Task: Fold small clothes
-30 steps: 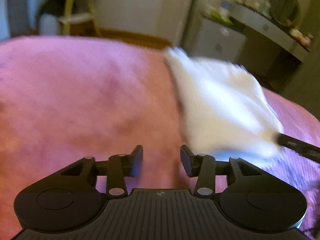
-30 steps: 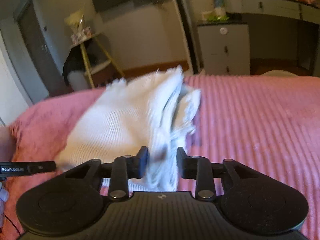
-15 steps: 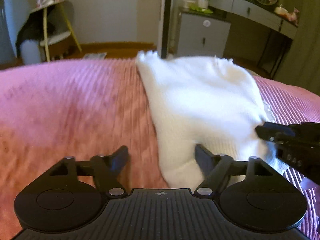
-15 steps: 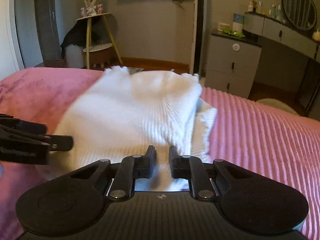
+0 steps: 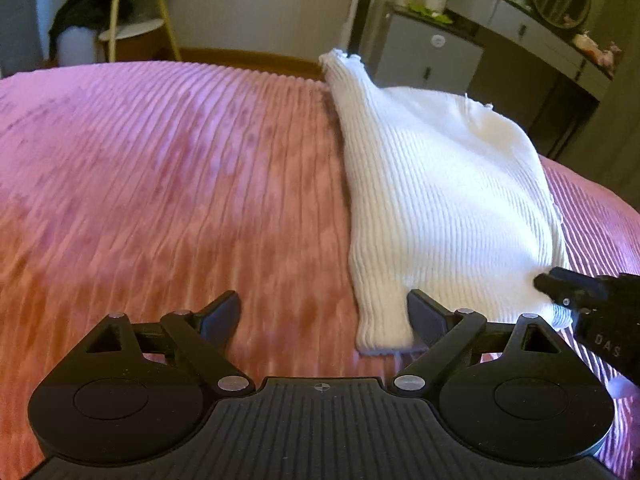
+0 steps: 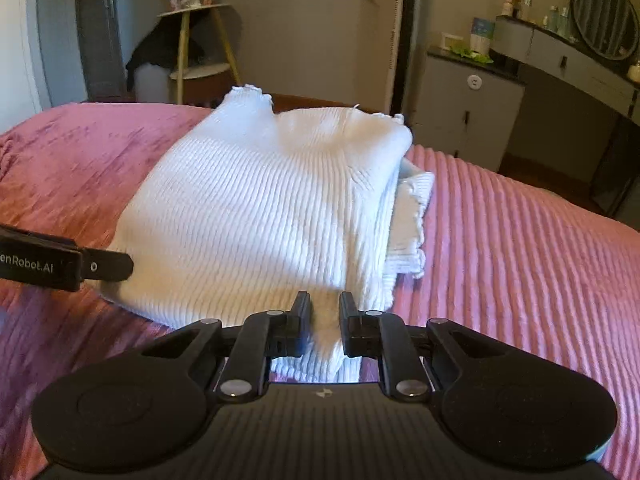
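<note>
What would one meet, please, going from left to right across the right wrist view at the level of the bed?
Left tool → bare pink bedspread → folded white knit garment → its frilled lower layer → more pink bedspread.

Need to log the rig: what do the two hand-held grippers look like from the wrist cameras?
Both are matte black. The left hand-held gripper has a ribbed body, two round side discs, silver pivot screws and angled linkage arms ending in flat pads. The right hand-held gripper is built the same way. Seen from the right wrist view, the left one's side carries white lettering, partly cut off. No cables or sleeves show.
</note>
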